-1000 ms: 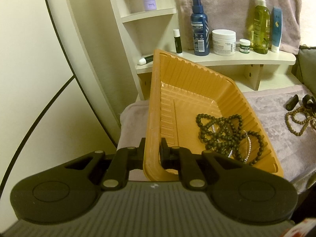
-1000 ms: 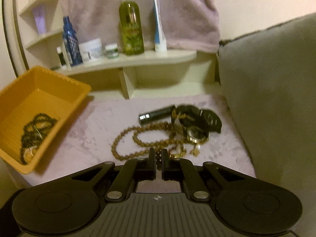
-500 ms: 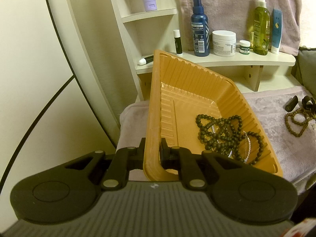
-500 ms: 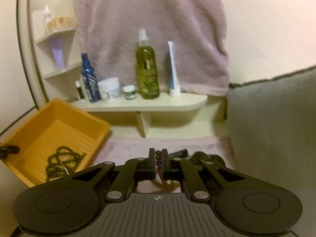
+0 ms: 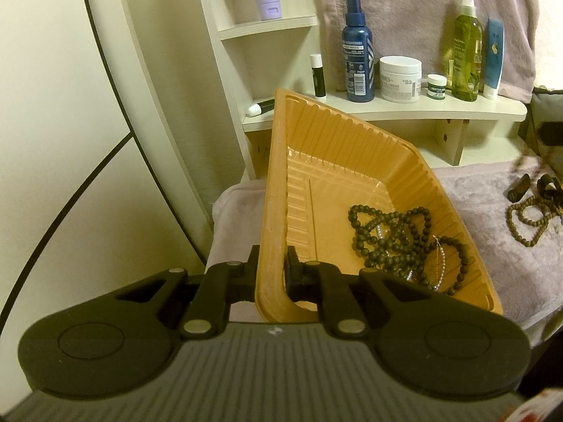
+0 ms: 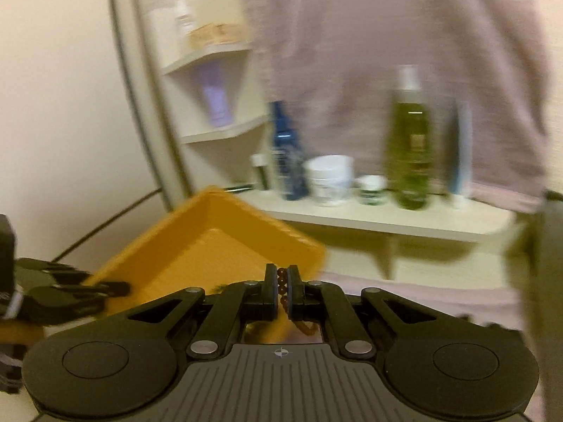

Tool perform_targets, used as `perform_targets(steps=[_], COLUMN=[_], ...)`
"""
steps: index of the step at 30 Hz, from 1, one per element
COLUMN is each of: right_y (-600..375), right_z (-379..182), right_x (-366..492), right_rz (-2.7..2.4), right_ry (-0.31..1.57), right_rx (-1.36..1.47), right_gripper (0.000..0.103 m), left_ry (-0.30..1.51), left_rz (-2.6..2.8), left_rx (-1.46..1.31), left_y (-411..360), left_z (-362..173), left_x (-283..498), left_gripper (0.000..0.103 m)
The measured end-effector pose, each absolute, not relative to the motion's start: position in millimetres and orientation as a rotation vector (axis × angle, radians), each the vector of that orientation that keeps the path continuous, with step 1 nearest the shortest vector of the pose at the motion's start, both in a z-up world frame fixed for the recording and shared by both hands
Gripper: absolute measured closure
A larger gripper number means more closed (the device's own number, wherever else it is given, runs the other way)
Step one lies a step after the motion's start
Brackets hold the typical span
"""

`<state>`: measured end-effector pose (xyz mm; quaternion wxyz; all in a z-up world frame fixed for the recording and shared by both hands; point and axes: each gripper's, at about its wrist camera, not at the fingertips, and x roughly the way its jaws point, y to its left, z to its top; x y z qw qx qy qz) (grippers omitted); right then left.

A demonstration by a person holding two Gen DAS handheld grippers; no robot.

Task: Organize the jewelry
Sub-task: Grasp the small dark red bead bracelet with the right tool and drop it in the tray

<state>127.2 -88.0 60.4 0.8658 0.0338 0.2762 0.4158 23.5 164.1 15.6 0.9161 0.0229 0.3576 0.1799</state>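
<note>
In the left wrist view, your left gripper [image 5: 271, 263] is clamped on the near wall of the orange tray [image 5: 278, 183], one finger outside and one inside, and the tray is tilted on the pale purple cloth [image 5: 485, 242]. Only this view shows what lies in the tray: a heap of dark bead strings [image 5: 397, 242] with something silvery mixed in; I cannot count the strings. It also shows one light brown bead necklace [image 5: 527, 218] on the cloth far right, beside small dark objects I cannot identify. On the cream shelf [image 5: 422, 112] you can count two spray bottles, two white jars, one blue tube and two small sticks, one standing and one lying; one lilac tube is on the shelf above. In the right wrist view, very blurred, your right gripper [image 6: 281, 290] is closed on a strand of reddish-brown beads [image 6: 281, 283], which hangs down between the fingers, raised in front of the tray [image 6: 211, 242]. Only here your left gripper [image 6: 105, 290] appears from outside, at the tray's edge.
</note>
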Motion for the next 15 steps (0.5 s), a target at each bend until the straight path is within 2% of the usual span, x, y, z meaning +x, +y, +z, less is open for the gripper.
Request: perform_targets(steps=[13,15], right_y=[-16,-15], right_z=[13,6], right_x=[132,134], right_rz=[1.049,1.048], right_ry=[0.781,0.813], right_rx=[0.143,0.147], right_gripper=[0.098,0.094], left_ry=[0.734,0.734], left_rz=[0.368,0.368], left_rx=[0.036,0.033], left_y=[167,168], left_z=[15,15], left_x=[23,23], left_gripper=[0.092,0.092])
